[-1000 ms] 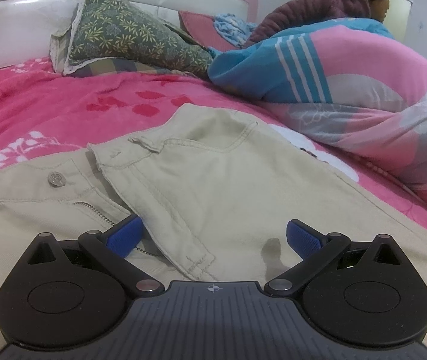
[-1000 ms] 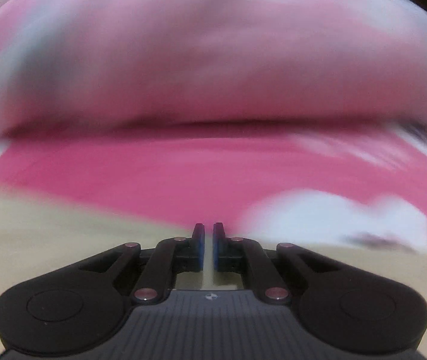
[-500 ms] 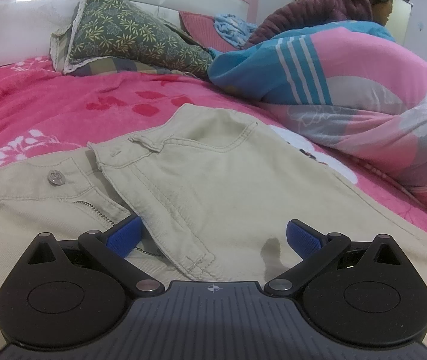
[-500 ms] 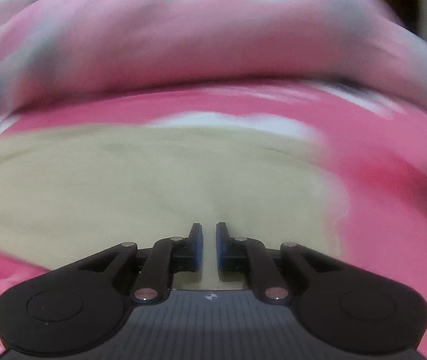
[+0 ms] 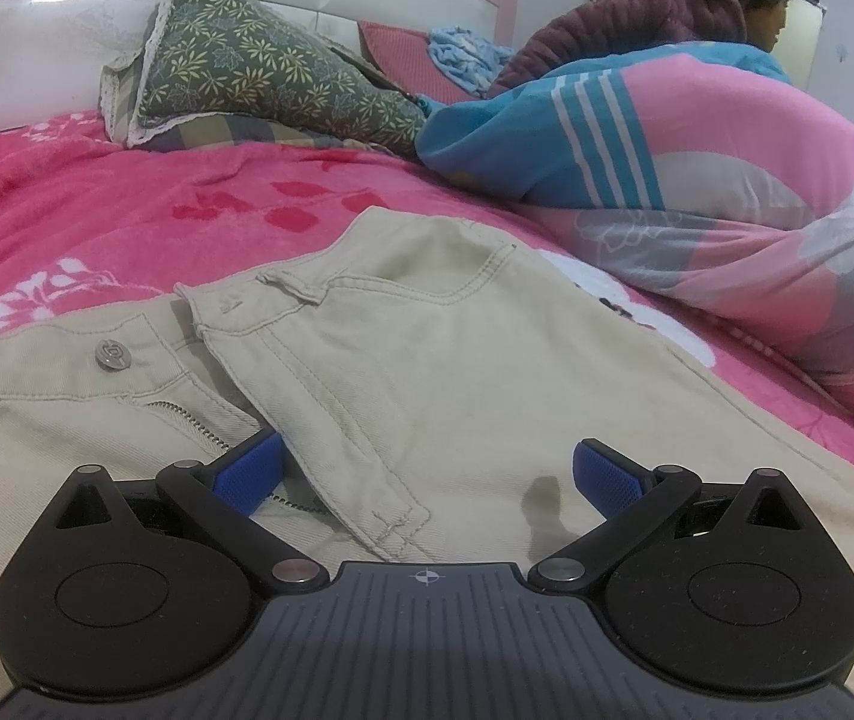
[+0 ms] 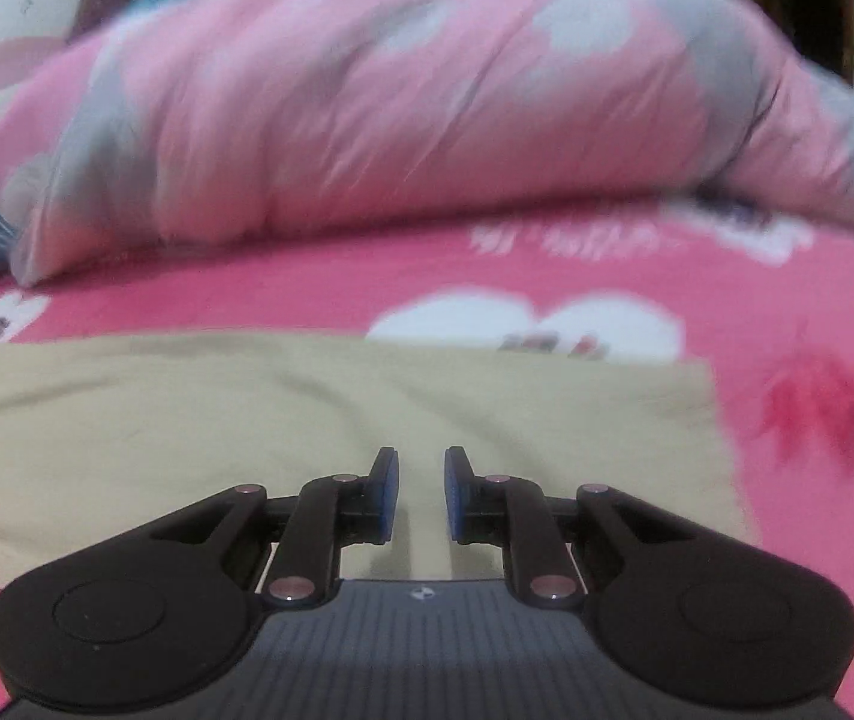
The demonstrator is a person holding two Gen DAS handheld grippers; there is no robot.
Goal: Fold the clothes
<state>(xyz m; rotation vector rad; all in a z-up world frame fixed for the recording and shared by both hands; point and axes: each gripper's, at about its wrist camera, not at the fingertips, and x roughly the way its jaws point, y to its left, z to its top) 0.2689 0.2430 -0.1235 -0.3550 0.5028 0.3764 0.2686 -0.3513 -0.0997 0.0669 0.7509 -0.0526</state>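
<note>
Now the left gripper has its blue fingers spread wide with nothing pinched between them; they hover low over the fly of the beige trousers, one pad by the zipper, the other over the flat leg cloth. It points gently downward across the bed, toward the headboard end.

The right gripper points more steeply down; its fingers stand a little apart and are opening, with no cloth between the pads, only trouser fabric lying beneath them.

The trousers lie flat on the pink sheet, the waistband with its metal button toward the headboard side. A bunched pink quilt closes off the far side; bare sheet lies open beyond the trouser edge on the right. A patterned pillow leans at the headboard, and a person sits behind the quilt.
</note>
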